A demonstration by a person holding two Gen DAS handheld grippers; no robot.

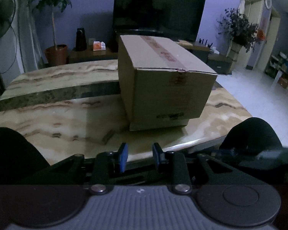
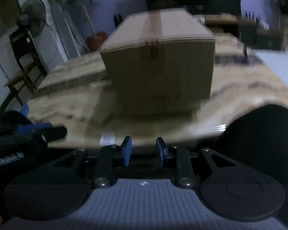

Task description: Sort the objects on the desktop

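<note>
Taped box (image 1: 163, 80) sits mid-bench (image 1: 48, 118), ahead of both grippers. Left gripper (image 1: 140, 157) and right gripper (image 2: 144, 150) jaws part-spread, empty. Stiff cardboard (weight unclear), too wide to pinch; likely squeeze opposite sides.

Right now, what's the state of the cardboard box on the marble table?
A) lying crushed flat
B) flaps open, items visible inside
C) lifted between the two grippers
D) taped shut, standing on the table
D: the cardboard box stands on the marble table with a strip of tape running along its closed top seam and down the front face; neither gripper touches it.
</note>
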